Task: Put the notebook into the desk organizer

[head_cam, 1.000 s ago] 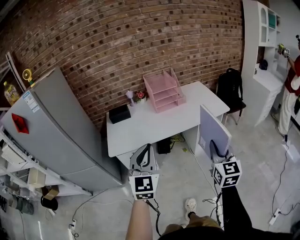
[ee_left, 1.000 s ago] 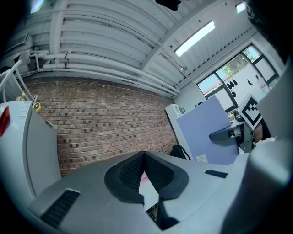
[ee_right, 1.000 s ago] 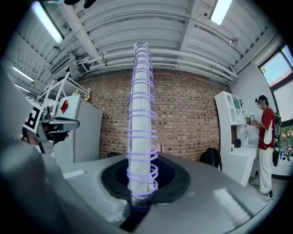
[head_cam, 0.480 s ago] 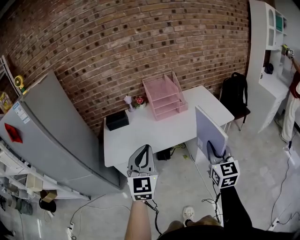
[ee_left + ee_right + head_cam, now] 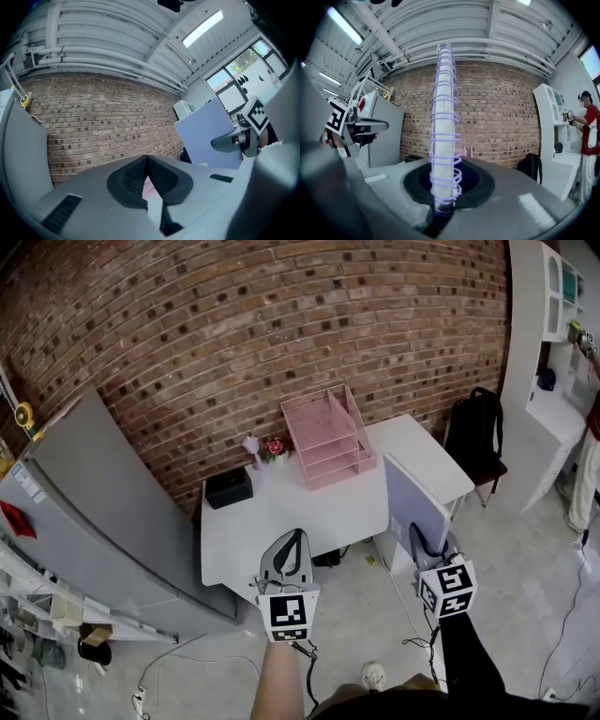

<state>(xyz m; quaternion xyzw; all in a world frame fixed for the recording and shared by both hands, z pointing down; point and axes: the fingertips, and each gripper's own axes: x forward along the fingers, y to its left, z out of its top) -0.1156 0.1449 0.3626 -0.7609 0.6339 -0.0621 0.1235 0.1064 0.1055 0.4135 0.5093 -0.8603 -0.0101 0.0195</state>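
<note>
The lavender spiral notebook (image 5: 418,504) stands upright on edge, with my right gripper (image 5: 429,542) shut on its lower part. In the right gripper view its purple coil (image 5: 445,117) rises straight up out of the jaws of the right gripper (image 5: 444,190). The pink tiered desk organizer (image 5: 328,435) stands at the back of the white desk (image 5: 281,526), against the brick wall. My left gripper (image 5: 294,540) hovers over the desk's front edge, shut and empty; its pads (image 5: 140,174) meet at the tip. The left gripper view shows the notebook (image 5: 211,133) to the right.
A black box (image 5: 229,488) and a small flower pot (image 5: 275,446) sit on the desk left of the organizer. A grey fridge (image 5: 103,512) leans at the left. A chair with a black backpack (image 5: 473,432), white shelving (image 5: 553,362) and a person (image 5: 587,138) stand to the right.
Both grippers and the view have advanced toward the desk, which now lies closer under them. The notebook stays upright in the right gripper. The left gripper stays shut.
</note>
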